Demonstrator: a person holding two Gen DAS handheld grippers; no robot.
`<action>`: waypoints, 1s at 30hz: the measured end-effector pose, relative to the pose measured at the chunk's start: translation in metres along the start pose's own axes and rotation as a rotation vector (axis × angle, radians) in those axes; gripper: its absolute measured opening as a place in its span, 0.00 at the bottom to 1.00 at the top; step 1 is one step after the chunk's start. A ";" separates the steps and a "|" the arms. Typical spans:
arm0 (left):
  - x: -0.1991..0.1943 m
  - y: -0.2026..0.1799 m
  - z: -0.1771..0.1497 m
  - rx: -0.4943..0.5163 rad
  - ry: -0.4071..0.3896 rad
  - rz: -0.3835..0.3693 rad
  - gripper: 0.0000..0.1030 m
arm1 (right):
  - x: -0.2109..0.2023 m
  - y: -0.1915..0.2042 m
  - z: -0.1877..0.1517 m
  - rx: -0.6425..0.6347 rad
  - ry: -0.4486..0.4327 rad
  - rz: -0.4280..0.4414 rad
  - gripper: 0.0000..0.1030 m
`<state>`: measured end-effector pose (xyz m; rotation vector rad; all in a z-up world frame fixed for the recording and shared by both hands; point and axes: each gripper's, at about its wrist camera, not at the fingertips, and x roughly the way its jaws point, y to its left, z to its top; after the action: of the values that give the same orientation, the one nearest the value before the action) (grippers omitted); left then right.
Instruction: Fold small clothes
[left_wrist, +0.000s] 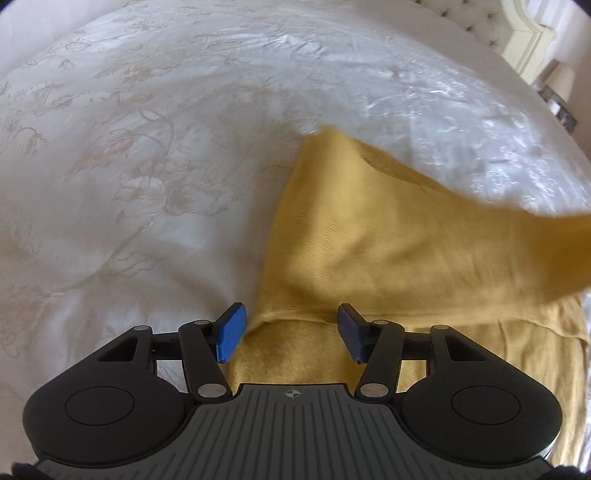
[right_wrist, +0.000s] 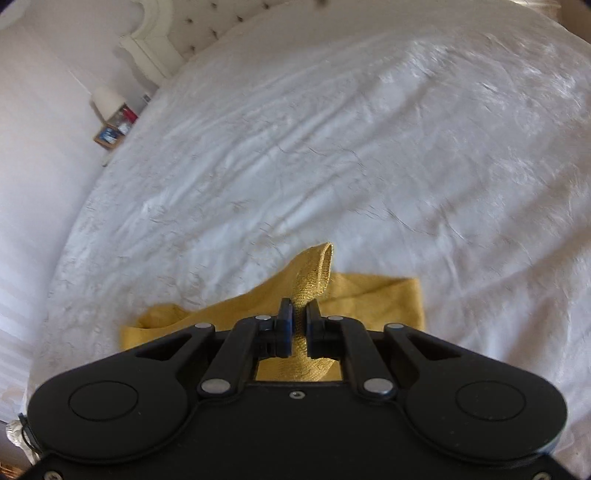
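Basically a mid-fold lift: right gripper (right_wrist: 299, 325) has its jaws pinched tight on a corner of the mustard-yellow knit garment (right_wrist: 373, 299), with a tongue of fabric poking out past the fingertips toward 12 o'clock. Pinching at a corner makes sense, since it lets the layer peel up and swing over without dragging the whole piece

Left gripper (left_wrist: 291, 330) sits with blue pads (left_wrist: 231, 338) apart, straddling a raised ridge of the same mustard-yellow knit garment (left_wrist: 354, 243) but not pressing on it, nothing held. My read is it's parked there to pin or catch the near edge so the cloth doesn't slide while the other side travels (judgement, not visible contact)

Garment location: on the white floral bedspread (left_wrist: 129, 166), spreading from the left gripper toward 1–3 o'clock in the left wrist view. One flap is airborne there, sweeping off toward 3 o'clock and blurred. In the right wrist view the rest lies flat at 9 and 3 o'clock of the jaws, on the bedspread (right_wrist: 332, 147)

Tufted headboard (right_wrist: 207, 29) and a bedside table (right_wrist: 114, 129) sit at the far edge, well apart from the work
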<state>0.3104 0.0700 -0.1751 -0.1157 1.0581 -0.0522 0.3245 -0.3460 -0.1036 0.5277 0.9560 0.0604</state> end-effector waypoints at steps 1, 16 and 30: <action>0.003 0.002 0.001 -0.006 0.011 0.010 0.52 | 0.005 -0.005 -0.003 0.014 0.015 -0.013 0.13; -0.016 0.018 0.008 0.009 0.008 0.015 0.52 | 0.015 -0.046 -0.034 0.089 0.083 -0.121 0.14; 0.009 -0.011 0.105 0.186 -0.048 -0.042 0.53 | 0.021 0.007 -0.027 -0.108 -0.001 -0.121 0.41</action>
<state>0.4060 0.0652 -0.1305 0.0293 0.9979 -0.1840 0.3167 -0.3236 -0.1287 0.3697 0.9764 0.0025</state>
